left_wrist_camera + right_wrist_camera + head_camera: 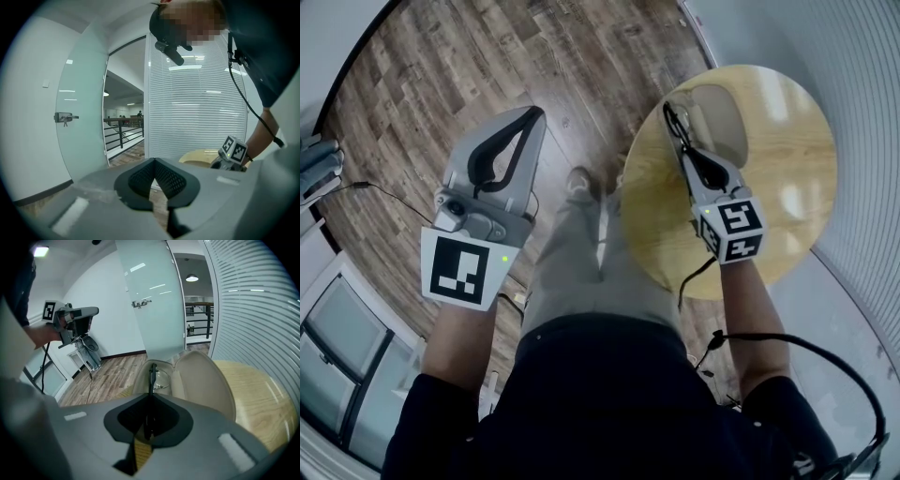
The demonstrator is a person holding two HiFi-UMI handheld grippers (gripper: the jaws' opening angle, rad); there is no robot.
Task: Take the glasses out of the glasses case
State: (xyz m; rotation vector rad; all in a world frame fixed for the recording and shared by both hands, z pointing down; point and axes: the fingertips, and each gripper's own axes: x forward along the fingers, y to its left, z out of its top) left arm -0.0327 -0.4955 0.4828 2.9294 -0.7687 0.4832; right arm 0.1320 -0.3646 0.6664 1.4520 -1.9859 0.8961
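Observation:
An open beige glasses case lies on the round wooden table. In the right gripper view its lid stands back and the glasses rest in the base. One black temple arm runs up out of the case into my right gripper, which is shut on it. In the head view that right gripper reaches over the table's left part to the case. My left gripper hangs over the wood floor, well left of the table. It is shut with nothing in it.
A wall of white blinds curves round the table's far and right side. A glass door stands beyond the case. The person's legs and a cable are over the wood floor. A metal stand is at the left wall.

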